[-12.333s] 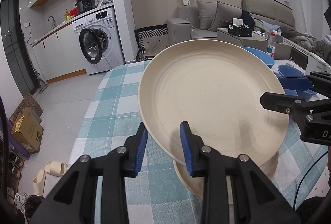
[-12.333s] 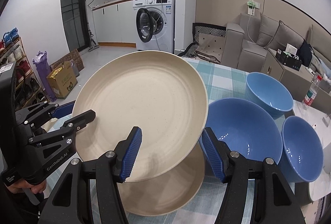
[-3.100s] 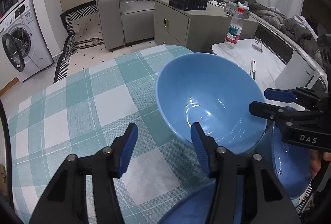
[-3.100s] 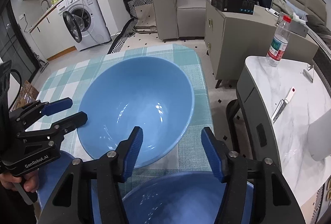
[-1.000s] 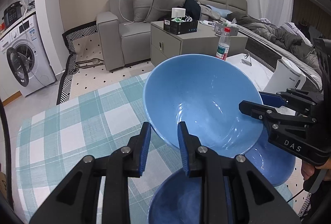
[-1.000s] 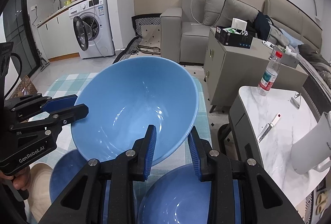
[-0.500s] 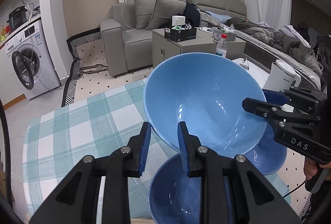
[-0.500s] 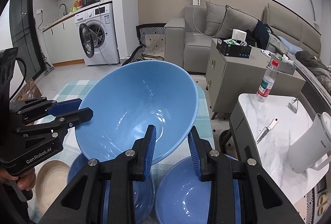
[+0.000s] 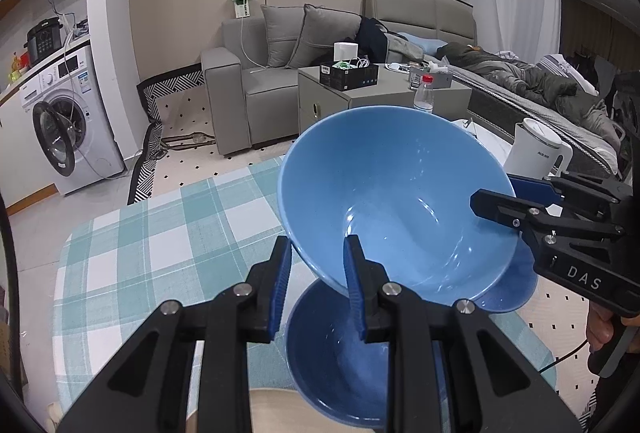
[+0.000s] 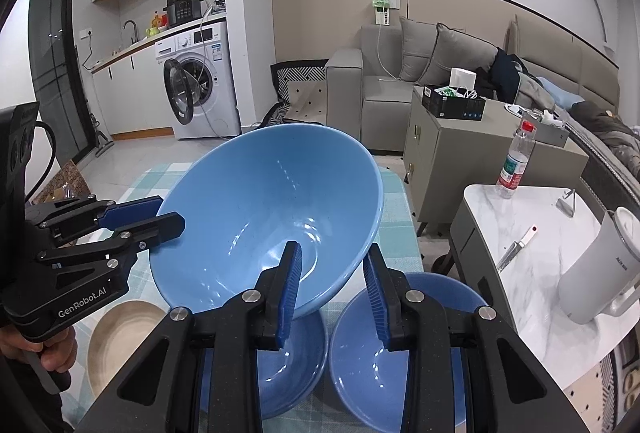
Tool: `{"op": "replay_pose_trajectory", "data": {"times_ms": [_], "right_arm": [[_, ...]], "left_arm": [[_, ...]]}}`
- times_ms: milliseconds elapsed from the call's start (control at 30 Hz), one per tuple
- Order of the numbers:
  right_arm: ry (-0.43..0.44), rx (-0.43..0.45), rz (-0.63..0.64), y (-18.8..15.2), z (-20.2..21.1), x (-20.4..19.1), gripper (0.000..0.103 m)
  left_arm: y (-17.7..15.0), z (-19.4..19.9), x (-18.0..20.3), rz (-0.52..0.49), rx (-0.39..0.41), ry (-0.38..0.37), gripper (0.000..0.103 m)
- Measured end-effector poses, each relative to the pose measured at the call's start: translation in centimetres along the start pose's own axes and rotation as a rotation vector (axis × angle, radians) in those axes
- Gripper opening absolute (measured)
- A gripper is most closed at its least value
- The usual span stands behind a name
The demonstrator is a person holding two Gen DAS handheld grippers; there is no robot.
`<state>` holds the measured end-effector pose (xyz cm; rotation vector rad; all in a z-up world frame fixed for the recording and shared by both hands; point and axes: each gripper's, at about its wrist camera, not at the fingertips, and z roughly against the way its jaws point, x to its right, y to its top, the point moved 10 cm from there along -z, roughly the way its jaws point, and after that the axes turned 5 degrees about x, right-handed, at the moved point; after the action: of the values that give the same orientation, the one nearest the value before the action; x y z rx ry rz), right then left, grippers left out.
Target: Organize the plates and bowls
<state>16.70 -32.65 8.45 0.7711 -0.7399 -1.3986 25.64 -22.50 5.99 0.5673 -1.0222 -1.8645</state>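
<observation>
Left gripper (image 9: 316,265) is clamped on the near rim of the big blue bowl (image 9: 392,201), and my right gripper (image 10: 332,273) pinches the opposite rim, so both hold it tilted, clear of the bench (image 9: 140,253) w/ its checked cloth. Under it sit two more blue bowls: one directly below (image 10: 296,365), the second bowl (image 10: 360,365) just beside it toward the bench's right edge. A beige plate (image 10: 116,333) lies nr the left edge. Off the bench, on the marble side table (image 10: 532,273): a white kettle (image 10: 600,273) & a water bottle (image 10: 516,161).
</observation>
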Motion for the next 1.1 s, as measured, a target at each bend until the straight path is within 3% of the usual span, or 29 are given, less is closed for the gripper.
{"op": "replay_pose_trajectory", "data": {"times_ms": [567,1100], "right_arm": [[0.058,0.030,-0.033,-2.5,3.0,-3.2,0.033],[0.093,0.015,-0.092,-5.6,2.0,-3.5,0.033]], "left_arm": [[-2.5,2.8,-0.7,0.012,0.009,0.023,0.025],[-5.4,2.7,-0.7,0.012,-0.029,0.030,0.025]]}}
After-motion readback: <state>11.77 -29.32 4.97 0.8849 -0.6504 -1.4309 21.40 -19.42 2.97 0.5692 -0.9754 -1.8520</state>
